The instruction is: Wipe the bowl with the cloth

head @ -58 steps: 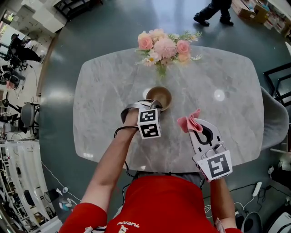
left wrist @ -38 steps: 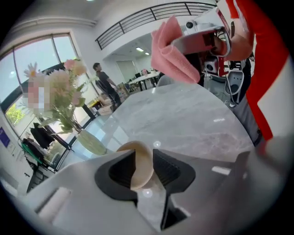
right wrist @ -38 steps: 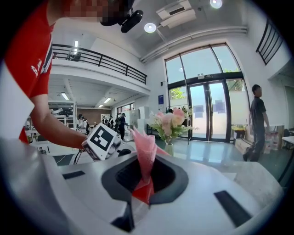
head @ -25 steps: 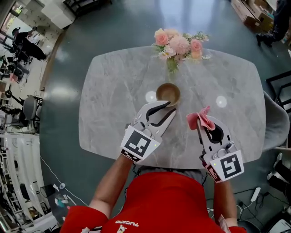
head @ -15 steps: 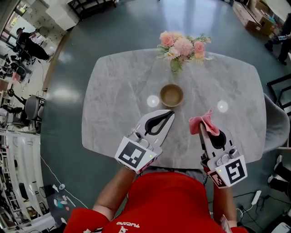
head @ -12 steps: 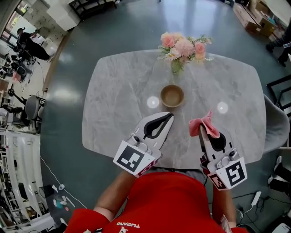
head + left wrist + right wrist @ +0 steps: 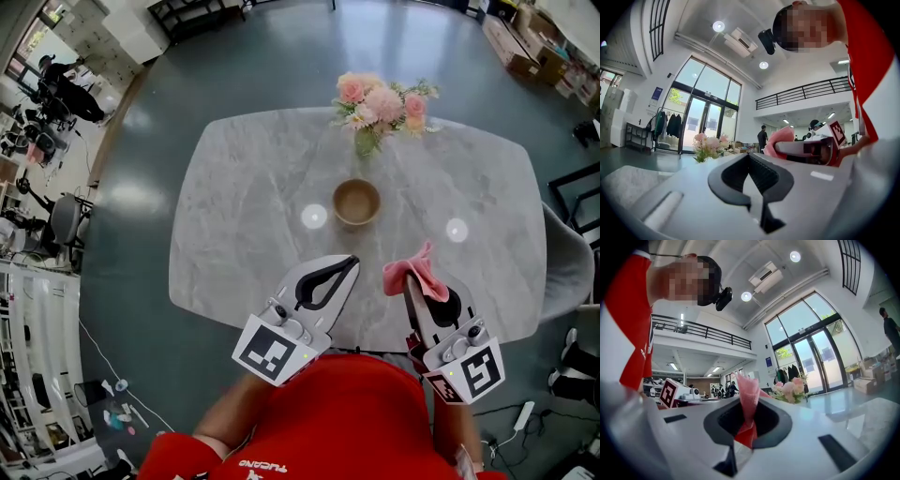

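The brown bowl (image 7: 356,201) stands upright in the middle of the grey marble table (image 7: 234,216), with nothing touching it. My left gripper (image 7: 351,262) hovers over the near table edge, short of the bowl, shut and empty; in the left gripper view its jaws (image 7: 749,156) meet with nothing between them. My right gripper (image 7: 407,281) is to its right, shut on a crumpled pink cloth (image 7: 412,269). In the right gripper view, the cloth (image 7: 746,392) sticks up from the closed jaws. The cloth (image 7: 780,138) also shows in the left gripper view.
A glass vase of pink flowers (image 7: 380,98) stands at the far table edge behind the bowl. A grey chair (image 7: 568,262) sits at the table's right end. Dark floor surrounds the table; people stand far off at the left.
My left gripper's jaws, open a second ago, have closed empty. Both grippers have drawn back from the bowl toward the near table edge, the right one still holding the cloth.
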The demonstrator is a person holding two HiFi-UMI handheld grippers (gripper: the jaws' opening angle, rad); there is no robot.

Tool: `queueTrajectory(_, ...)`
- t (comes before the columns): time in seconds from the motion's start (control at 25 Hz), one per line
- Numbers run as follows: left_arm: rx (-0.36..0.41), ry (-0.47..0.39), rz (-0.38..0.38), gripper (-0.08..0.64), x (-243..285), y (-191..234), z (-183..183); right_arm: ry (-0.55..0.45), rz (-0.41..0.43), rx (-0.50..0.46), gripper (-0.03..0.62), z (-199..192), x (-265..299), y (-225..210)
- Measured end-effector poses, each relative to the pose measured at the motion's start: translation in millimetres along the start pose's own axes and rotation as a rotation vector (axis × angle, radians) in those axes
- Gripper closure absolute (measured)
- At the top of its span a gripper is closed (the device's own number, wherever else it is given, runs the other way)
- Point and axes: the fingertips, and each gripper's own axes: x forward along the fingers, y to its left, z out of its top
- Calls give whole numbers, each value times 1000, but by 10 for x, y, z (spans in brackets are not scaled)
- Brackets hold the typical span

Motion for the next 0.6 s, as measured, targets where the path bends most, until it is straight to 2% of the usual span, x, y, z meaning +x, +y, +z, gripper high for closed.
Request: queueTrajectory(0.6,6,15,8,554,-7,-22,-55,15,19,-28,571,-54,62,70)
